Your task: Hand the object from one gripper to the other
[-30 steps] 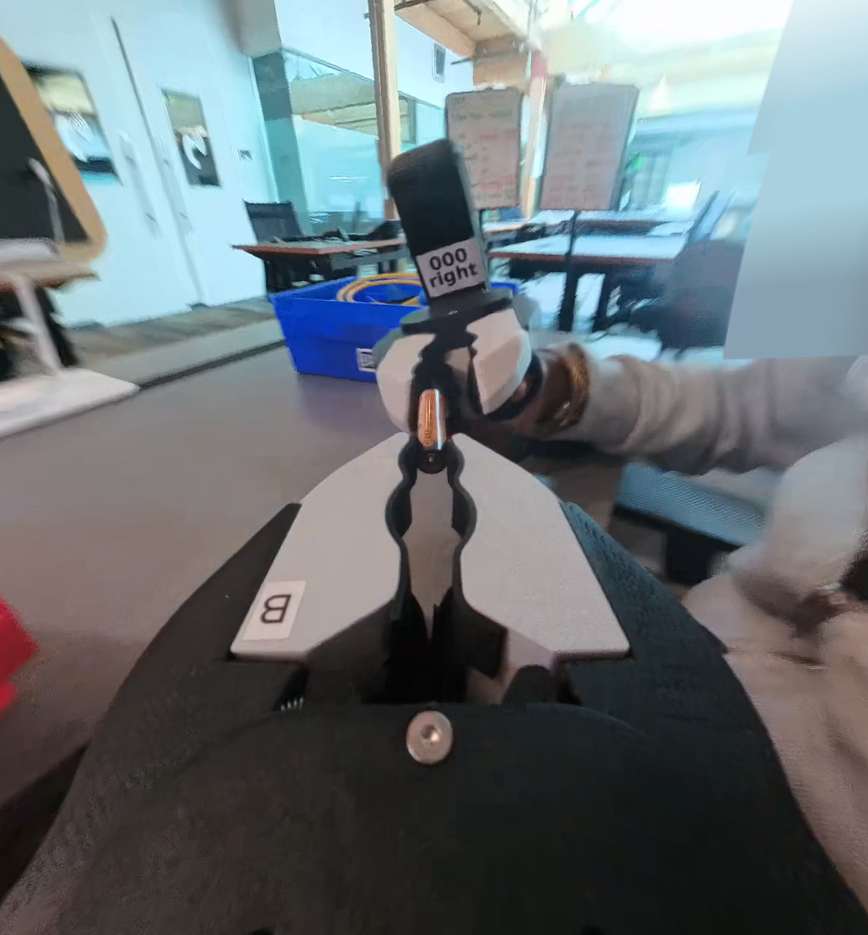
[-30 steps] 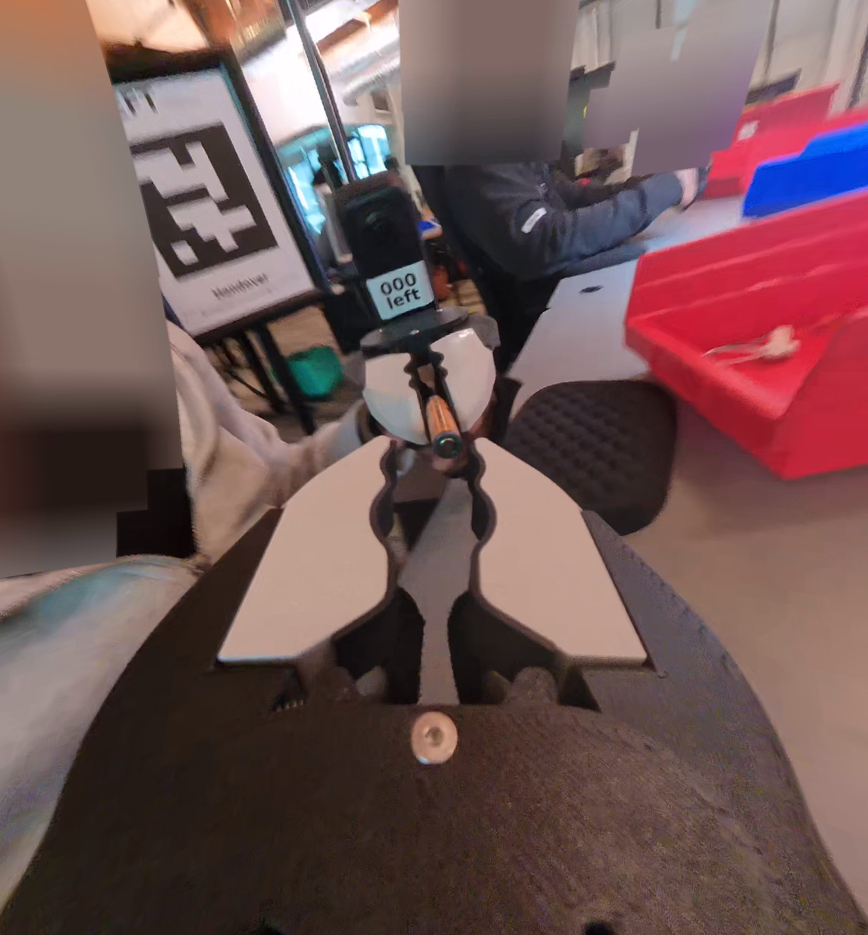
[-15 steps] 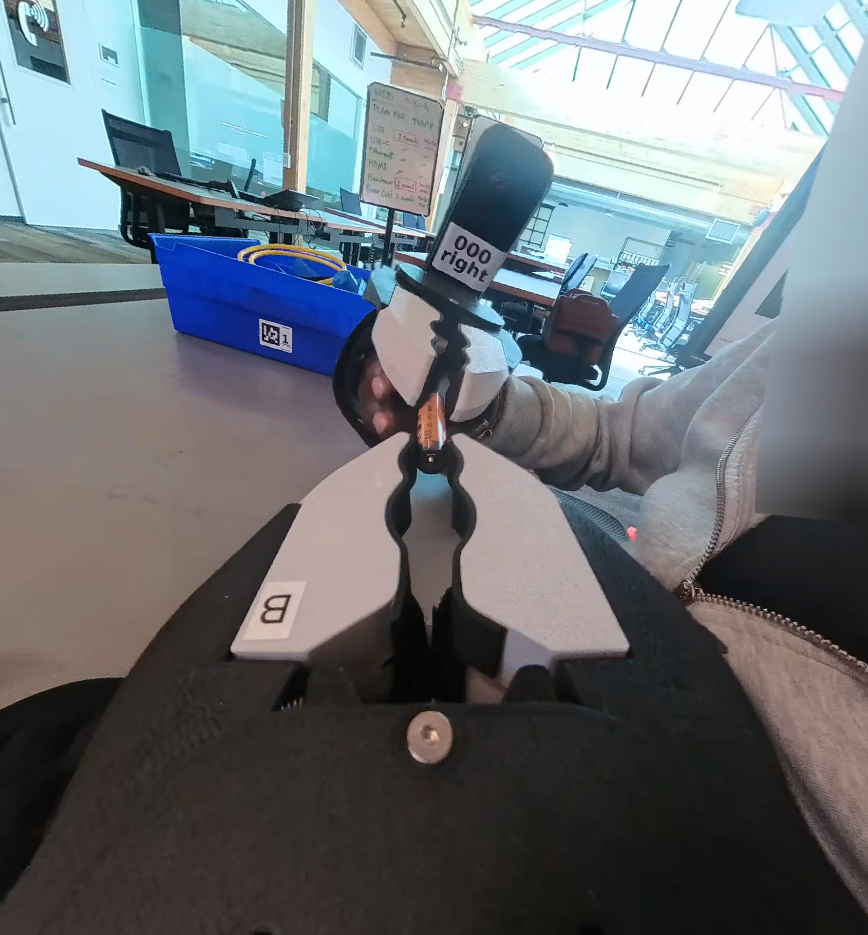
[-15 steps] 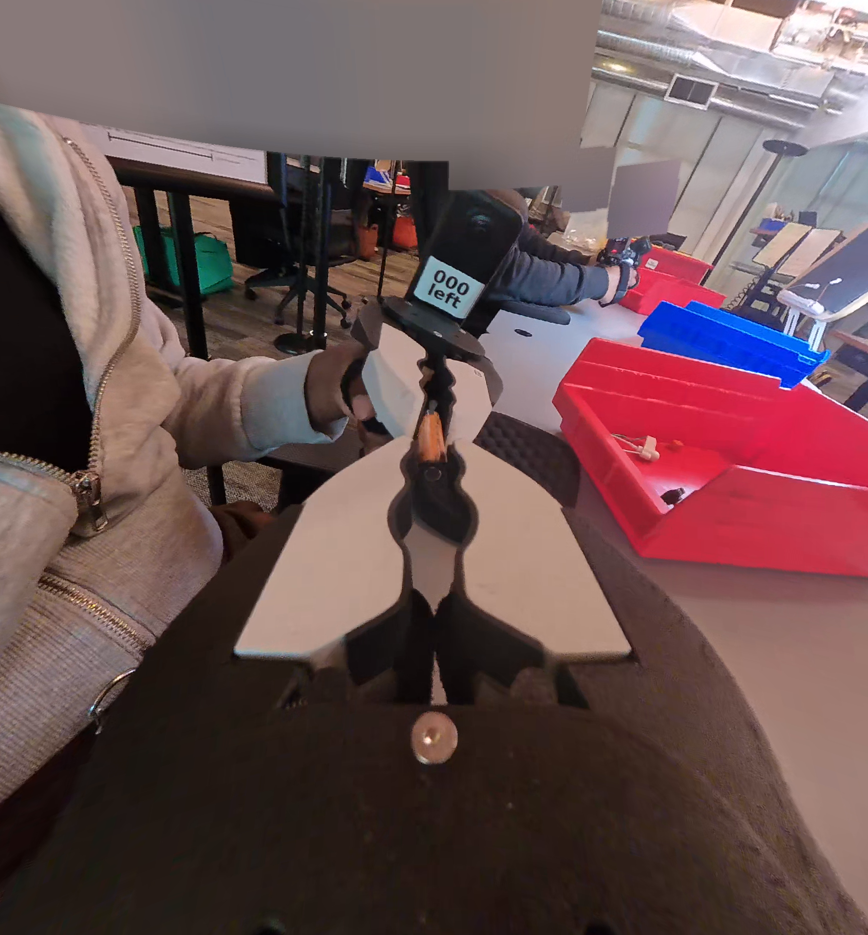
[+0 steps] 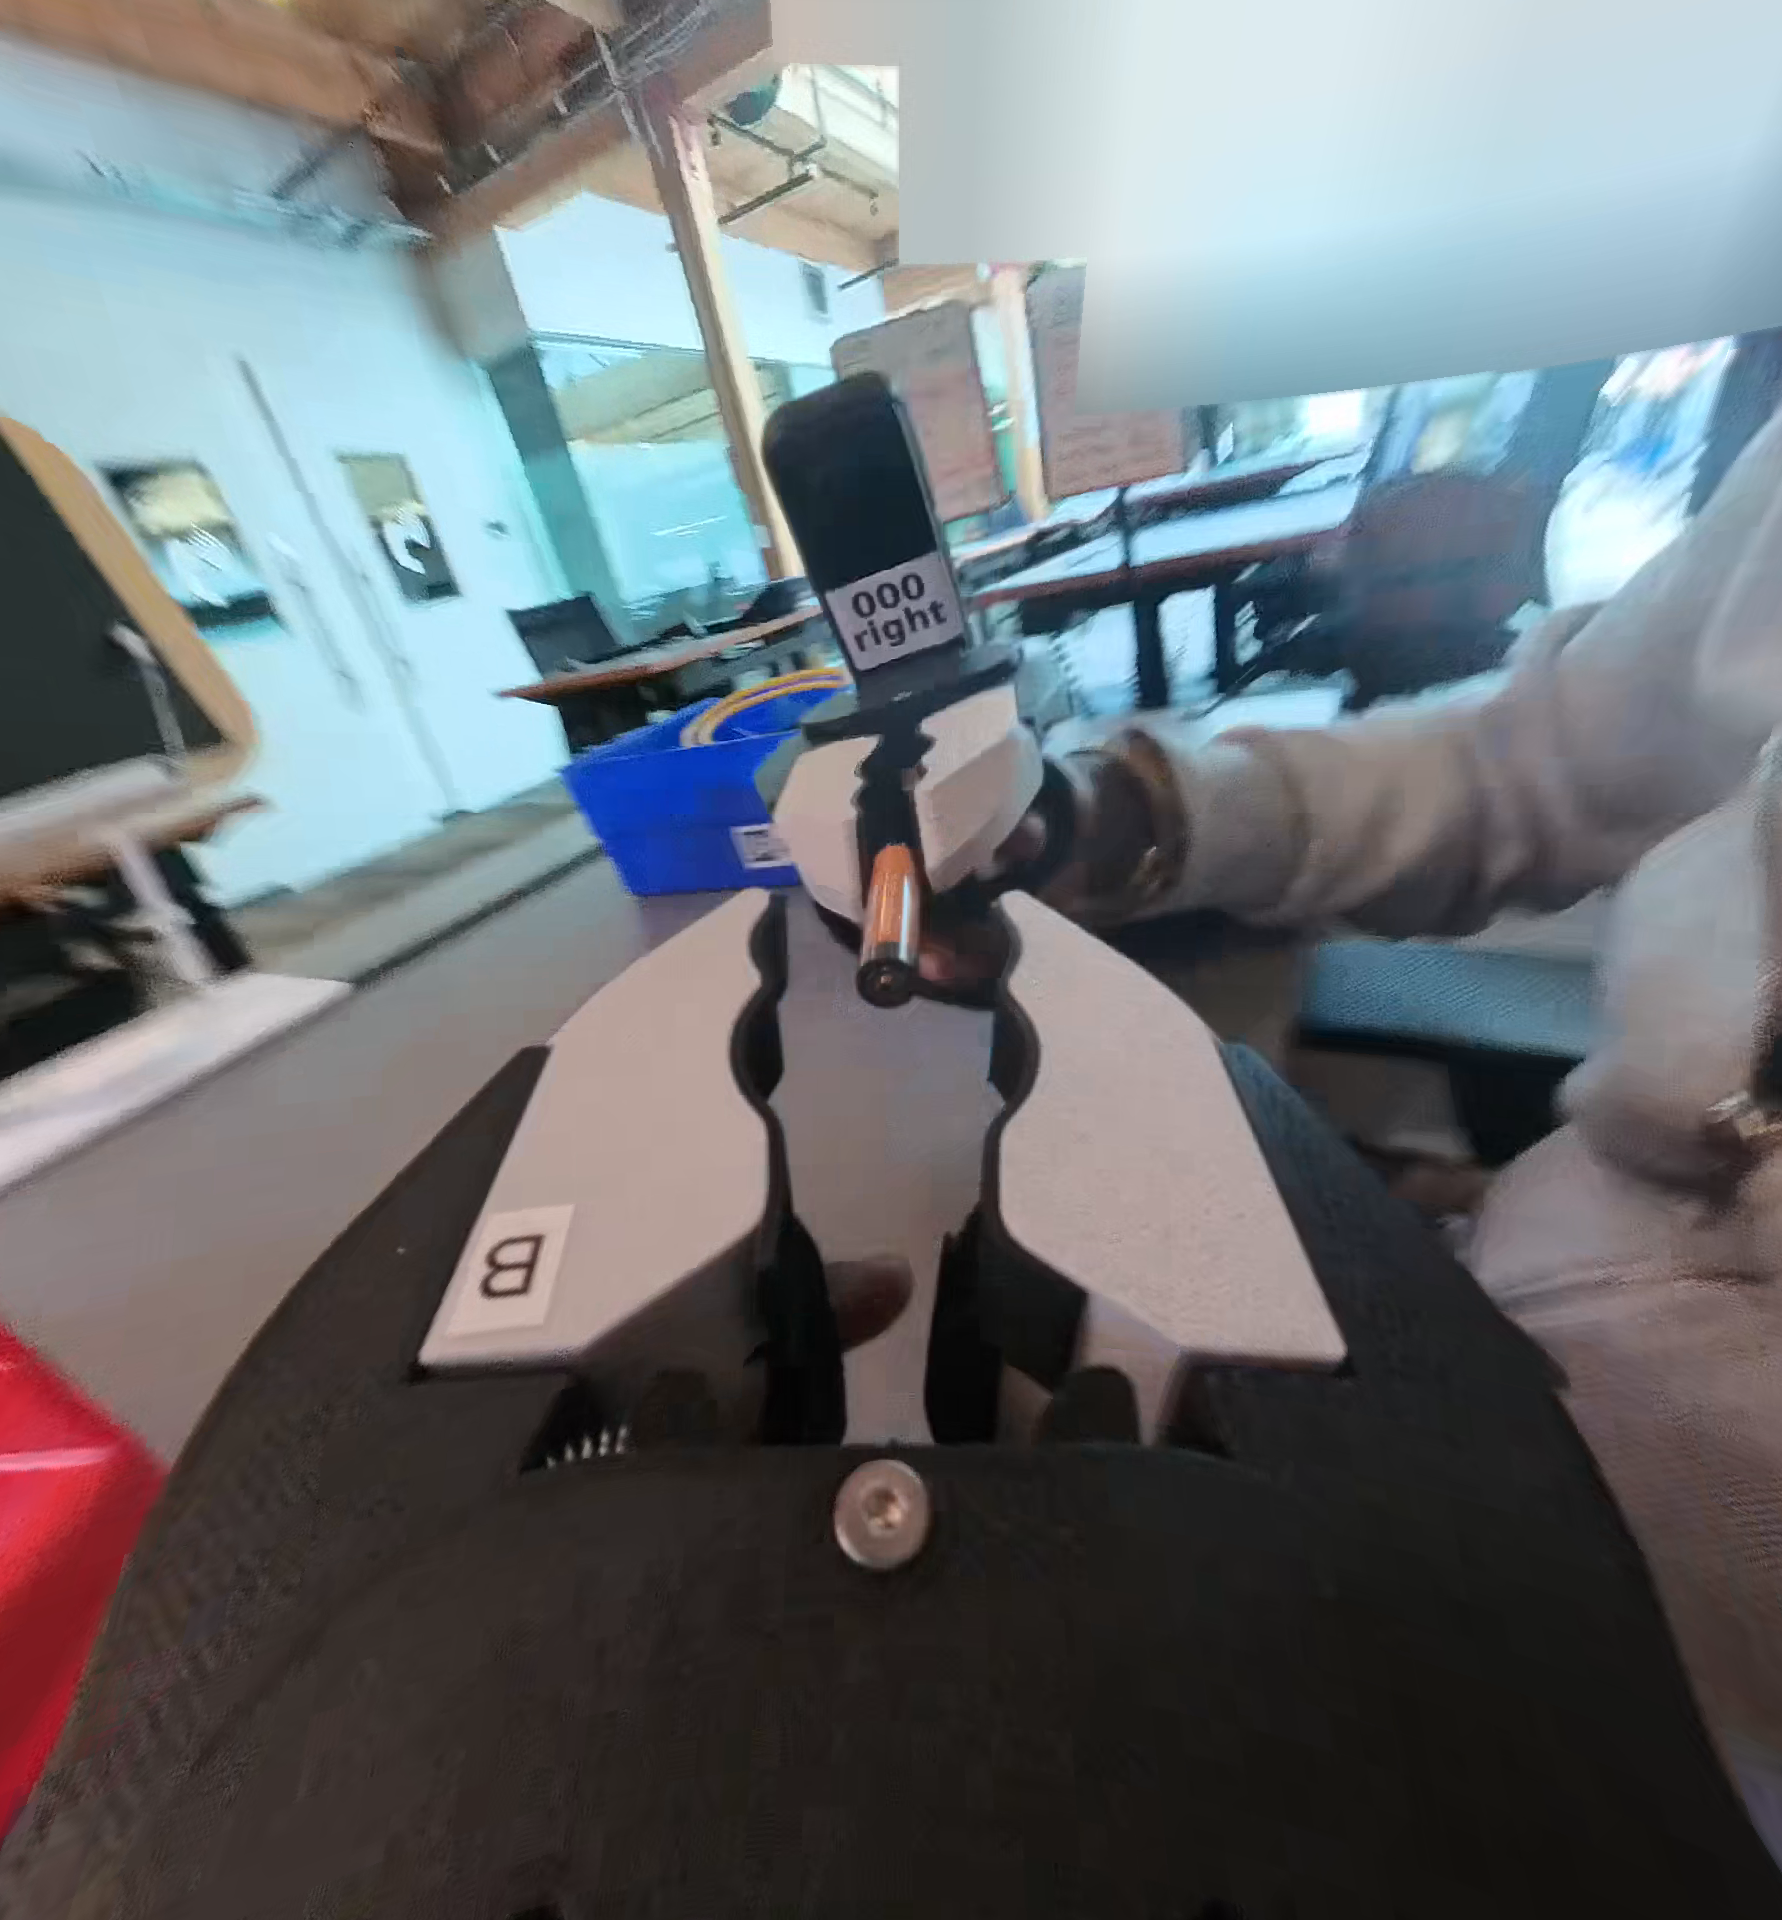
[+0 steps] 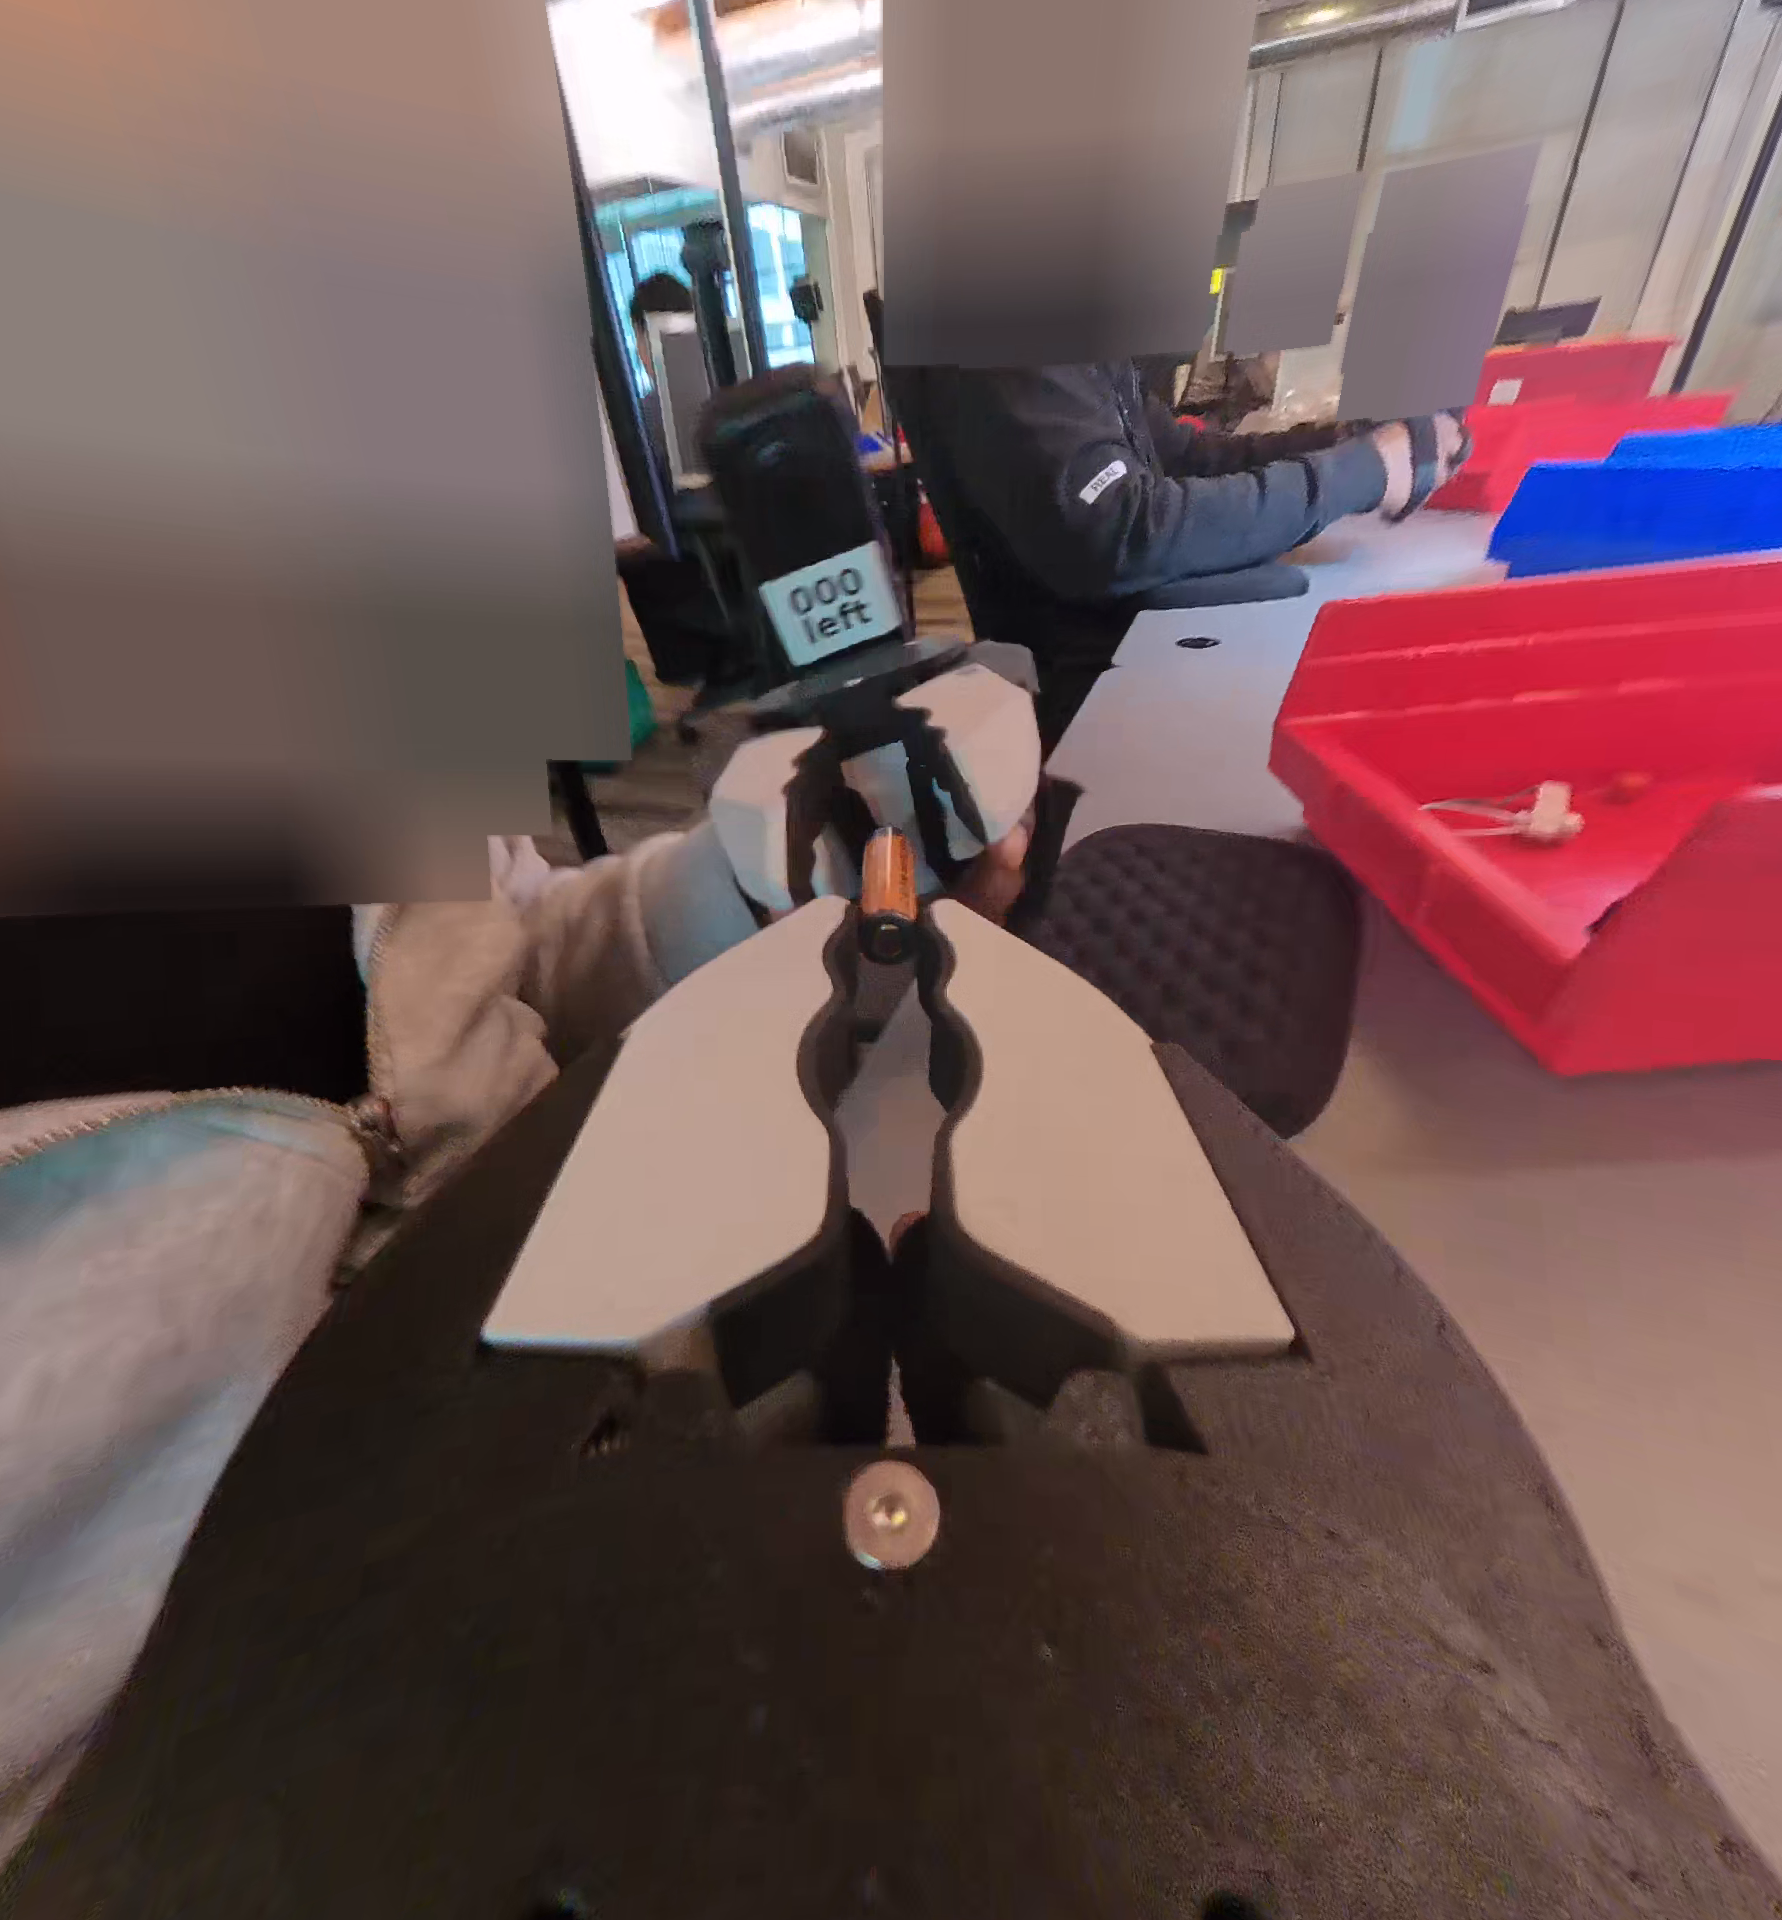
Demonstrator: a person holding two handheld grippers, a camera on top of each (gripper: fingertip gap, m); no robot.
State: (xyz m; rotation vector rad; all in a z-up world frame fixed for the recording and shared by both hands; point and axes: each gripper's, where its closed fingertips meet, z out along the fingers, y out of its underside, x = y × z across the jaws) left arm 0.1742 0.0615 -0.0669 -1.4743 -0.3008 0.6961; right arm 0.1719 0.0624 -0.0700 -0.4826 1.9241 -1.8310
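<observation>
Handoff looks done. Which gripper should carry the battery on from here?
Right. The right gripper is shut on the battery at its tips. The left gripper has its jaws spread wide, with the battery clear of them, so it holds nothing.

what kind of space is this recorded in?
Looks like an open-plan office or lab workspace. Desks with office chairs sit by glass partitions, a person works at a grey table, and red parts bins and blue parts bins sit on it.
</observation>
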